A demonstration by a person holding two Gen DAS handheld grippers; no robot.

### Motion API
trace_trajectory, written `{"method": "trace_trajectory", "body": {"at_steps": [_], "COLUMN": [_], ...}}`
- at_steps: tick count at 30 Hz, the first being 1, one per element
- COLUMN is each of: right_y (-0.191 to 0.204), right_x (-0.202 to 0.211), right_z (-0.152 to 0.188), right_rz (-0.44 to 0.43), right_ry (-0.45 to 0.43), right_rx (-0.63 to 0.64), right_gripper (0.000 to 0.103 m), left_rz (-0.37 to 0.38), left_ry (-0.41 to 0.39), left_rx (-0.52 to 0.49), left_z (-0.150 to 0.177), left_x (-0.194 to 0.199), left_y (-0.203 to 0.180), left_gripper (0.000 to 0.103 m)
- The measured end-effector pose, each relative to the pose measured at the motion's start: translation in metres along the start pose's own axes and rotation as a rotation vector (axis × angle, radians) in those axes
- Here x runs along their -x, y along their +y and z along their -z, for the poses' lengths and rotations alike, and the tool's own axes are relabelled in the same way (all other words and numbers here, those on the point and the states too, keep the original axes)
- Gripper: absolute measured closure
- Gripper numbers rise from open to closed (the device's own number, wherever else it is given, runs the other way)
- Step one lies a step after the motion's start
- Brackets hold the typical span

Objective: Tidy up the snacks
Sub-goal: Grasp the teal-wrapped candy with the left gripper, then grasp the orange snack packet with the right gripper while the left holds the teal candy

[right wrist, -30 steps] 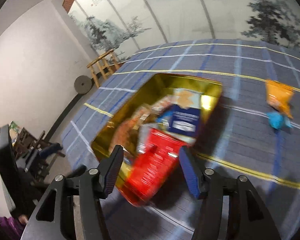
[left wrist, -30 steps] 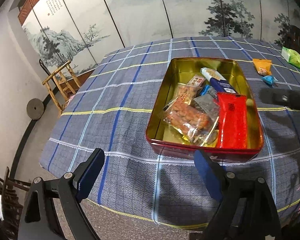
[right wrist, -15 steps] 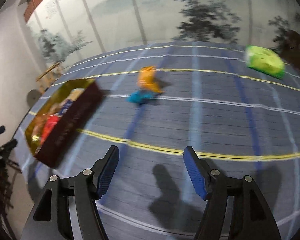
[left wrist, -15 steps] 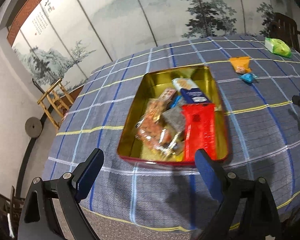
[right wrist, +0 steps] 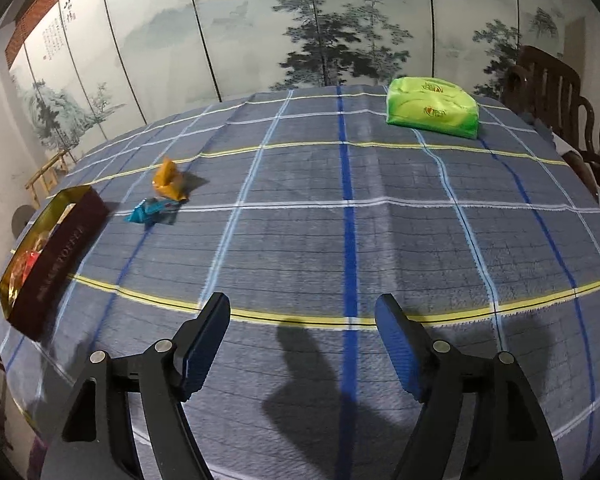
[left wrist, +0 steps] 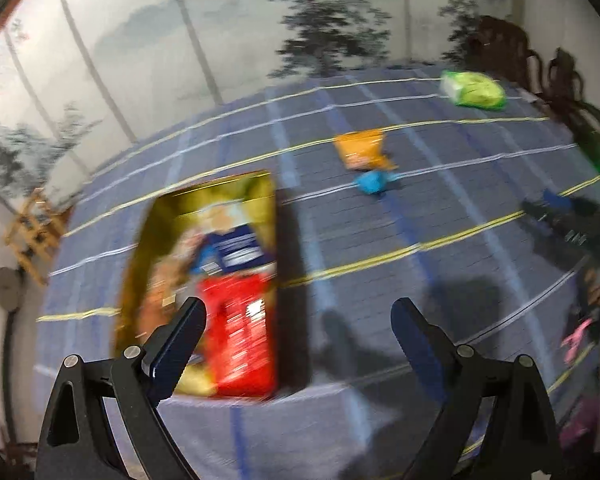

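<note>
A gold-lined red tin [left wrist: 260, 196] [right wrist: 66, 240] on the blue plaid tablecloth holds several snack packets, among them a red one [left wrist: 240, 340] and a blue one [left wrist: 236, 252]. An orange packet [left wrist: 360, 150] [right wrist: 168, 180] and a small blue packet [left wrist: 371, 182] [right wrist: 150, 210] lie loose on the cloth beside the tin. My left gripper [left wrist: 298, 320] hangs open over the tin's near right corner, nothing between its fingers. My right gripper [right wrist: 302, 316] is over bare cloth, its jaws opening and empty; it also shows at the right edge [left wrist: 556, 208] of the left wrist view.
A green tissue pack [right wrist: 432, 106] [left wrist: 474, 88] lies at the far right of the table. Dark wooden chairs [right wrist: 548, 80] stand beyond the right edge. A painted folding screen [right wrist: 260, 20] backs the table; a small wooden stand [left wrist: 32, 228] is on the floor at left.
Both grippers have swung to the right. The tin slid to the left in both views, and the loose packets and tissue pack came into view. The right jaws have widened.
</note>
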State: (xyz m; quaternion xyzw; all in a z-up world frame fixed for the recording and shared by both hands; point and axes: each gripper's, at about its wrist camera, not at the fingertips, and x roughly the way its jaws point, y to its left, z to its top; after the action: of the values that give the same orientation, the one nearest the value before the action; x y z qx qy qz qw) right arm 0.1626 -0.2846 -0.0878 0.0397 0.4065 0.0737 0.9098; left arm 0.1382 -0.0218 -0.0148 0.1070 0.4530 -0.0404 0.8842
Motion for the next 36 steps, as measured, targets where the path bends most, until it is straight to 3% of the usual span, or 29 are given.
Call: {"method": "trace_trajectory", "body": {"at_steps": [6,10,12,15,23,24,25,28,31,36], "right_y": [-0.012,-0.013,-0.010,-0.012,-0.013,-0.012,-0.013,-0.014,-0.014,-0.014], "right_x": [-0.008,-0.005,-0.005,-0.004,-0.004,-0.004,-0.004,-0.006,-0.007,-0.009], "right_z": [0.008,0.009,0.009,0.010,0.010,0.010,0.010,0.009,0.008,0.007], "right_rz": [-0.038,-0.069,-0.077,-0.106,-0.143,-0.148,-0.148,-0.150,-0.148,-0.134], "right_ry": [0.002,-0.025,-0.024,-0.028,-0.033,-0.034,-0.034,-0.032,-0.026,-0.020], "right_rx": [-0.032,-0.033,-0.021,-0.030,-0.040,-0.039,-0.040,-0.046,-0.047,-0.046], "right_gripper": [0.027,0.024,0.023,0.021,0.019,0.019,0.019,0.018,0.018,0.018], "left_rz": [0.143,0.183,0.203,0.186,0.208,0.219,0.242,0.220,0.200,0.296], "left_ry": [-0.024,-0.046,-0.020,0.026,0.128,0.136,0.154,0.133,0.137,0.107], "left_rx": [-0.043,-0.107,-0.129,-0.138,-0.116,-0.112,-0.104,-0.098,-0.020,0.116], "left_z": [-0.044,-0.072,-0.085,-0.097,-0.110,-0.110,-0.109,-0.108,-0.099,-0.069], "left_x": [-0.041,-0.072,-0.093,-0.121,-0.173,-0.176,-0.181,-0.176,-0.166,-0.126], "left_y": [-0.024,-0.039,-0.046,-0.052,-0.049,-0.049,-0.049,-0.051,-0.048,-0.036], "left_gripper": [0.011,0.012,0.014,0.027,0.032,0.034,0.049,0.075,0.077,0.077]}}
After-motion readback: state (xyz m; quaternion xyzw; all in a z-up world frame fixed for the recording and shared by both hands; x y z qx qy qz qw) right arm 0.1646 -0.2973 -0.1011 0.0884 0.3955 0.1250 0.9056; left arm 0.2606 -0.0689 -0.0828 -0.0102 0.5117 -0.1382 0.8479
